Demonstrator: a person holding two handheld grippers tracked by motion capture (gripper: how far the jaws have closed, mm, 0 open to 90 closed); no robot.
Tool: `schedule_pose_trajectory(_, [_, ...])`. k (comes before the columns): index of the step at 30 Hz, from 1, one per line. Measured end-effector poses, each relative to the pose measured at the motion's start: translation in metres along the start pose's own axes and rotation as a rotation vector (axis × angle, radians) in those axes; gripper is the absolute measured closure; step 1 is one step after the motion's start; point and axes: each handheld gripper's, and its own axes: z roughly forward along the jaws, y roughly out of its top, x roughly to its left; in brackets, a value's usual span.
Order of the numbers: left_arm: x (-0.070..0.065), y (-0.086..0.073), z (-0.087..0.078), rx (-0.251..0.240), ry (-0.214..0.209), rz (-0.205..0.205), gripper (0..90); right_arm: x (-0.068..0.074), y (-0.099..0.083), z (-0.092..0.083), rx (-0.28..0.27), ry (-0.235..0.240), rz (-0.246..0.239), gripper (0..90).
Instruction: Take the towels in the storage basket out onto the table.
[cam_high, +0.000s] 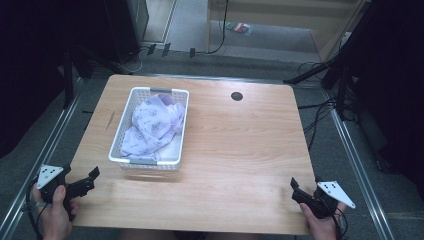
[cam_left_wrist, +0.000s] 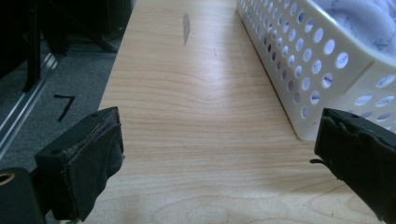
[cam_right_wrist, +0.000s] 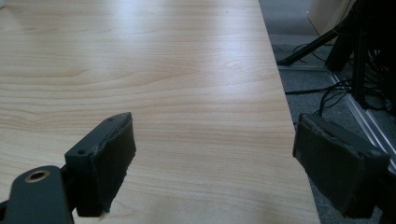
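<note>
Item: lilac patterned cloth (cam_high: 152, 125), heaped in white perforated basket (cam_high: 122, 122) left of centre on the table (cam_high: 240, 150), likely soft, light, limp, best pinched at a raised fold; left gripper (cam_high: 82, 185) and right gripper (cam_high: 300, 192) both spread wide, empty, at lower corners.

Two black tools, left tool (cam_high: 80, 185) and right tool (cam_high: 306, 196), each with worn padded jaws and a grey three-cornered plate
</note>
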Motion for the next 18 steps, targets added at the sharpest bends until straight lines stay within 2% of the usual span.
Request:
schedule_pose_trajectory(3, [-0.005, 0.006, -0.006, -0.014, 0.010, 0.028, 2.3, 0.000, 0.000, 0.000, 0.000, 0.000, -0.001, 13.4])
schedule_pose_trajectory(4, [-0.005, 0.006, -0.006, -0.014, 0.010, 0.028, 2.3, 0.000, 0.000, 0.000, 0.000, 0.000, -0.001, 13.4])
schedule_pose_trajectory(5, [-0.008, 0.011, -0.011, -0.040, 0.006, 0.027, 2.3, 0.000, 0.000, 0.000, 0.000, -0.002, -0.001, 13.4])
schedule_pose_trajectory(8, [-0.011, 0.016, -0.013, -0.040, -0.005, 0.034, 2.2, 0.000, 0.000, 0.000, 0.002, -0.004, -0.001, 13.4])
schedule_pose_trajectory(10, [-0.019, 0.024, -0.012, -0.015, -0.017, 0.068, 2.2, 0.000, 0.000, 0.001, 0.005, -0.005, 0.001, 13.5])
schedule_pose_trajectory(14, [-0.026, 0.033, -0.012, 0.000, -0.043, 0.080, 2.2, 0.001, 0.000, 0.000, 0.006, -0.007, 0.001, 13.5])
schedule_pose_trajectory(17, [-0.038, 0.048, -0.011, 0.018, -0.059, 0.116, 2.2, 0.001, 0.000, 0.000, 0.005, -0.008, -0.001, 13.6])
schedule_pose_trajectory(18, [-0.038, 0.048, -0.011, 0.018, -0.059, 0.116, 2.2, 0.001, 0.000, 0.000, 0.005, -0.008, -0.001, 13.6])
